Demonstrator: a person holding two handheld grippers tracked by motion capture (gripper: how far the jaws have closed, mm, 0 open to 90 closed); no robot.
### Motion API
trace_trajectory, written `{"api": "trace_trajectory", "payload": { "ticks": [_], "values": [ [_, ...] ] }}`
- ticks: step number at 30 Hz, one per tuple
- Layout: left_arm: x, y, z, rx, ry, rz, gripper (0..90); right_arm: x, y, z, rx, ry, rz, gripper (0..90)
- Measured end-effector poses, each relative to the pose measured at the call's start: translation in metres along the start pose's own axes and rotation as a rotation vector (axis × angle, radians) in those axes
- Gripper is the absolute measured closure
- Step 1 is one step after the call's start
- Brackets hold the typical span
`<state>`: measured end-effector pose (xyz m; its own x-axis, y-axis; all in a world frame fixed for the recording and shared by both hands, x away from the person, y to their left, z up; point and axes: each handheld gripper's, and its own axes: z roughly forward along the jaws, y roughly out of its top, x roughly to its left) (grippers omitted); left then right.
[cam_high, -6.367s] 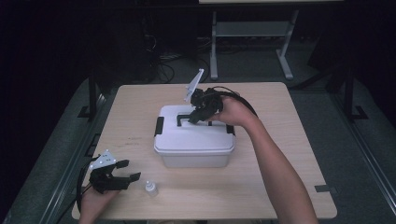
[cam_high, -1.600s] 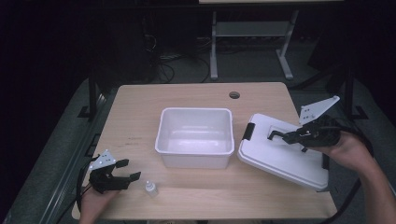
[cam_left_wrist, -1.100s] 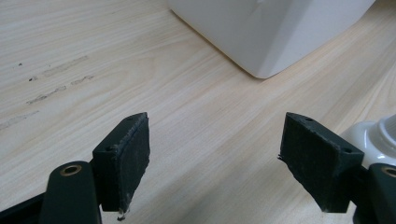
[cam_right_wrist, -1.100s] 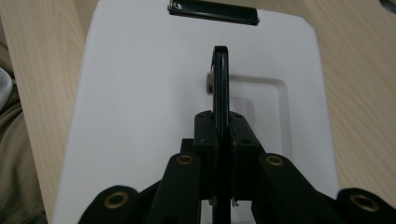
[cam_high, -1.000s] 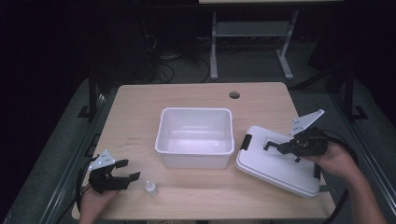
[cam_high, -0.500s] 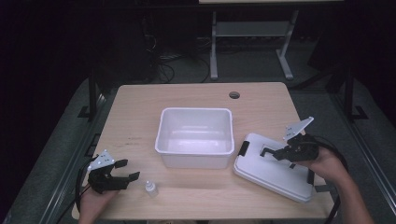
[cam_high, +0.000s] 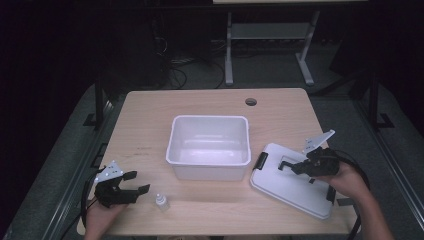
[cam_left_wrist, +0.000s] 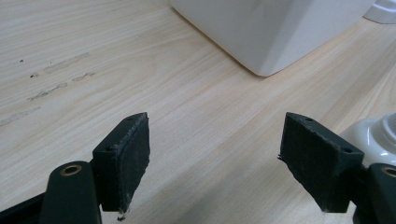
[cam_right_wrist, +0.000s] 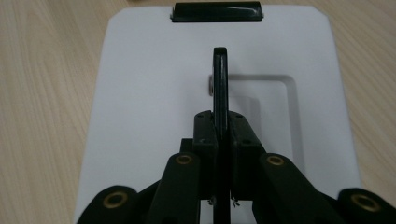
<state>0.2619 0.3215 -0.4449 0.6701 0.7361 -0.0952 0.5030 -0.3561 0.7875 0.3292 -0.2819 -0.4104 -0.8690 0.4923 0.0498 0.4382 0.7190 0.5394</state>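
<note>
Resting at the near left corner of the surface (cam_high: 150, 110), my left tongs (cam_high: 131, 182) stand wide open with nothing between the pads; the left gripper view shows bare wood grain between the two black jaws. Just to their right, near the front edge, a small clear dropper bottle (cam_high: 161, 201) stands upright, apart from the tongs, and its white base edges in beside the right-hand jaw in the left gripper view. Over on the near right, my right tongs (cam_high: 285, 166) are clamped tight on the thin black handle (cam_right_wrist: 220, 84) of the white lid (cam_high: 287, 187), which stands up edge-on between the pads in the right gripper view. That lid lies on the surface at a slant to the table edges, right of the bin, with one black latch (cam_right_wrist: 216, 11) at its far end as that view sees it. Farther in, at the middle of the surface, the open white bin (cam_high: 209, 147) sits uncovered and empty, close to the lid's left corner. Beyond it, near the far edge, a round cable hole (cam_high: 251, 101) shows in the wood.
</note>
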Motion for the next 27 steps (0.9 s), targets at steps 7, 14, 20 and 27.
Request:
{"api": "trace_trajectory", "payload": {
  "ticks": [7, 14, 20, 27],
  "values": [
    [0.0, 0.0, 0.0, 0.0, 0.0, -0.002, 23.9, 0.006, -0.002, -0.002, -0.026, 0.0, 0.012, 78.5],
    [0.0, 0.0, 0.0, 0.0, -0.004, 0.002, 23.9, 0.02, -0.001, -0.005, -0.054, -0.01, -0.003, 63.5],
    [-0.001, 0.0, 0.001, 0.004, -0.007, 0.005, 23.9, 0.033, -0.001, -0.01, -0.085, -0.027, -0.012, 58.5],
    [-0.002, 0.002, -0.001, -0.002, -0.016, 0.007, 24.1, 0.047, 0.004, -0.02, -0.132, -0.059, -0.054, 52.8]
  ]
}}
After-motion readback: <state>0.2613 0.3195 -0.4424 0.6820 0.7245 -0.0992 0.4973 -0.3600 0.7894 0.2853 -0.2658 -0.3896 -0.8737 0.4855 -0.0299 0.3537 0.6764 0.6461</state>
